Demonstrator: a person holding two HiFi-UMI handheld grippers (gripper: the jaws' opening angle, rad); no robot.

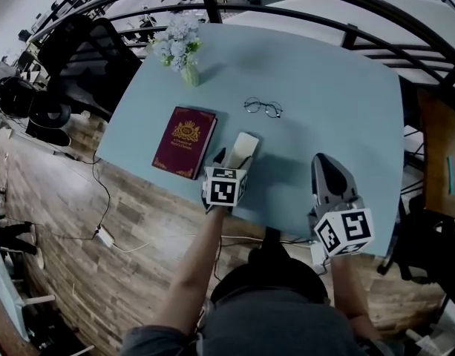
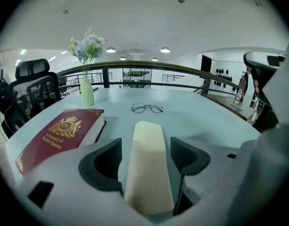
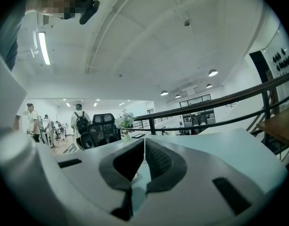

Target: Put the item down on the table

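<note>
A cream oblong case [image 1: 243,148] [image 2: 148,168] lies on the pale blue table [image 1: 331,87], pointing away from me. My left gripper [image 1: 235,161] [image 2: 145,145] straddles its near end. The jaws stand wide, with a gap showing between each dark pad [image 2: 104,164] and the case's sides, so it is open. Near the table's front right edge my right gripper [image 1: 322,162] [image 3: 144,142] is lifted, its two pads meeting at the tips with nothing between them.
A maroon book [image 1: 185,141] [image 2: 59,131] lies just left of the case. Round glasses [image 1: 263,107] [image 2: 147,108] rest farther back. A vase of flowers [image 1: 181,47] [image 2: 86,86] stands at the far left corner. A black chair [image 1: 86,58] and a curved railing [image 1: 301,10] border the table.
</note>
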